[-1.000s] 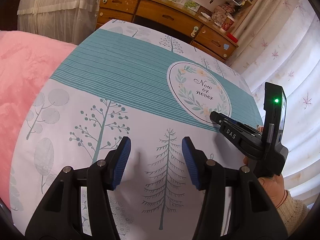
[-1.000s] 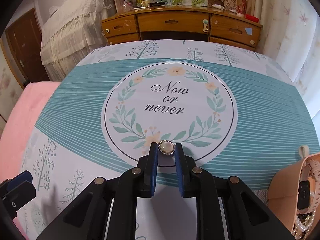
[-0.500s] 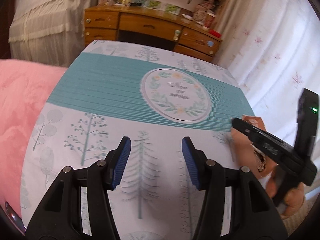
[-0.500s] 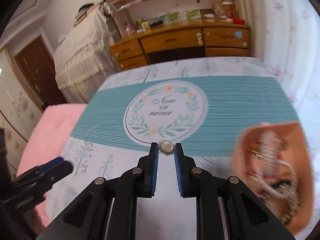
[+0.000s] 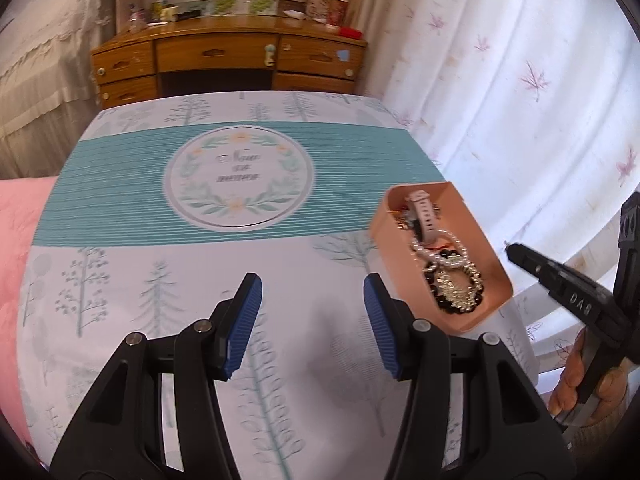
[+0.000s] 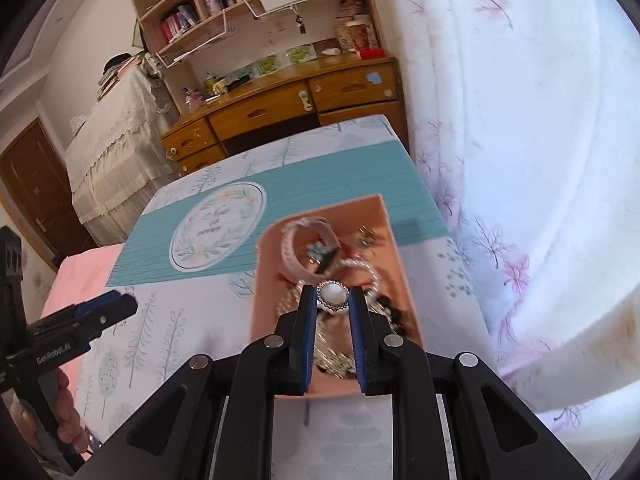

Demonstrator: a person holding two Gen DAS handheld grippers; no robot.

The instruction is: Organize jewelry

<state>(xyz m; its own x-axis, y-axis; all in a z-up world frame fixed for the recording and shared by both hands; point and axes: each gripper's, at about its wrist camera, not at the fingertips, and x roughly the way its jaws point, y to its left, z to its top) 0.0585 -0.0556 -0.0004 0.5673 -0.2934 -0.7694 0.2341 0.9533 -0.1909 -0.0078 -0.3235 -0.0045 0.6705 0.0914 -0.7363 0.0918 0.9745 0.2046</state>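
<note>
The peach-coloured rectangular plastic box stands at the edge of the bed cover printed with grey trees and a teal striped band, on the side next to the white curtain with pink leaves. Inside the box lie a pale pink watch strap, a string of white pearls and a silvery beaded bracelet. The right gripper is above the near half of this box, and its blue pads are closed on a round pearl-like brooch with a sparkling silver rim. The left gripper is over the bed cover just beside the box; its fingers stand apart with nothing between them.
</note>
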